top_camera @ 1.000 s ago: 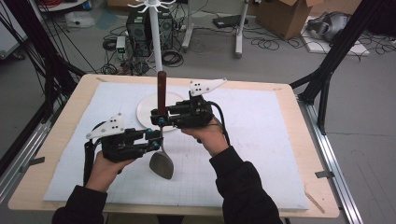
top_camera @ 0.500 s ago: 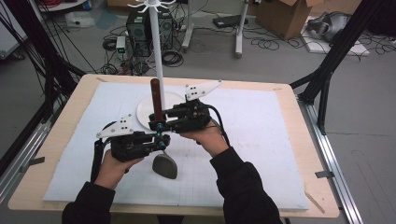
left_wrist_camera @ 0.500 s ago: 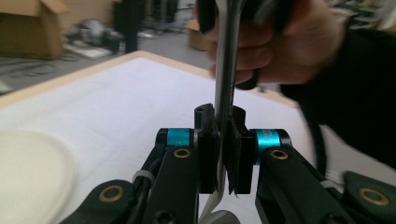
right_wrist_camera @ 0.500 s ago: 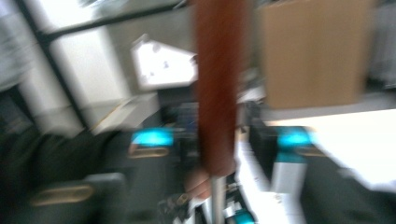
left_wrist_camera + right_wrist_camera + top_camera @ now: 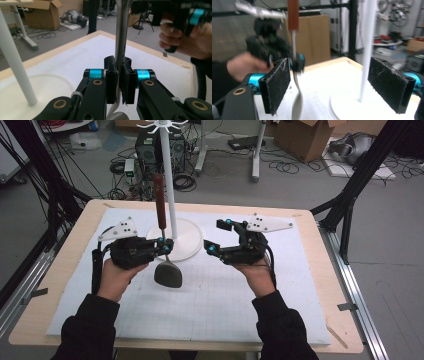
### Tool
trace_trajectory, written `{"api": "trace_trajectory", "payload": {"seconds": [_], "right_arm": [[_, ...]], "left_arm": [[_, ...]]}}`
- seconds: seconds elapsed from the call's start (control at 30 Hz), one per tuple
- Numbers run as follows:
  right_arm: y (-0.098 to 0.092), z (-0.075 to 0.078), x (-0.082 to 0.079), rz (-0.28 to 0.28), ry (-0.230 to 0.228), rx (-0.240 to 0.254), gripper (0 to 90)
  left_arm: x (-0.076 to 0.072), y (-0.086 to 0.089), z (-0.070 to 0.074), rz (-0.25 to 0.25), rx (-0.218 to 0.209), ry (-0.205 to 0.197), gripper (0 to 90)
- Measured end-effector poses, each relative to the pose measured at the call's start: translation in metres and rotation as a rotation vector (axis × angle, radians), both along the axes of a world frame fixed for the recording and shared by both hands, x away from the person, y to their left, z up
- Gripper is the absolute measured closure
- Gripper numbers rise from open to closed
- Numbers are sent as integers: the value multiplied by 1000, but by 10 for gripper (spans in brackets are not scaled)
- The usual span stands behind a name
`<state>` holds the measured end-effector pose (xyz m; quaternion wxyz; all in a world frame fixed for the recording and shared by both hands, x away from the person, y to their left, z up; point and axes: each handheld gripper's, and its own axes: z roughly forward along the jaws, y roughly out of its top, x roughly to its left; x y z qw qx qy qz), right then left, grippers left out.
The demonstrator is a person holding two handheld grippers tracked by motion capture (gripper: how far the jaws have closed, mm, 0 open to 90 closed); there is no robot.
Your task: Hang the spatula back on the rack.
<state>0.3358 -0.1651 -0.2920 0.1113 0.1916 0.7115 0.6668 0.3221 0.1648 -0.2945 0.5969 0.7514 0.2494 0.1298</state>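
With only the left gripper [image 5: 165,247] clamping the ladle [image 5: 167,272] beside the stand [image 5: 172,195], and the right gripper [image 5: 220,237] jaws just opened empty, it may swing.

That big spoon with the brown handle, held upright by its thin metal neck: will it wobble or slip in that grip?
The spoon looks stiff: its metal shank stands straight in the left gripper. It may be top-heavy, since the brown handle rises well above the grip, so it could pivot. The smooth, narrow shank probably slips more easily than the handle would. The right gripper stands open, apart from it.
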Motion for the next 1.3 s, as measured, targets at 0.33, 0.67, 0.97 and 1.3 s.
{"api": "trace_trajectory", "payload": {"seconds": [0.33,0.67,0.97,1.3], "right_arm": [[-25,-16,-4,-67,36,-24,171],[-36,-23,-6,-104,54,-34,171],[-38,-27,-7,-123,65,-49,171],[-38,-28,-7,-142,68,-65,171]], "left_arm": [[32,12,32,14,-19,-6,840],[56,23,48,27,-32,18,840],[82,34,49,-12,-36,71,840],[99,33,47,-57,-41,100,840]]}}
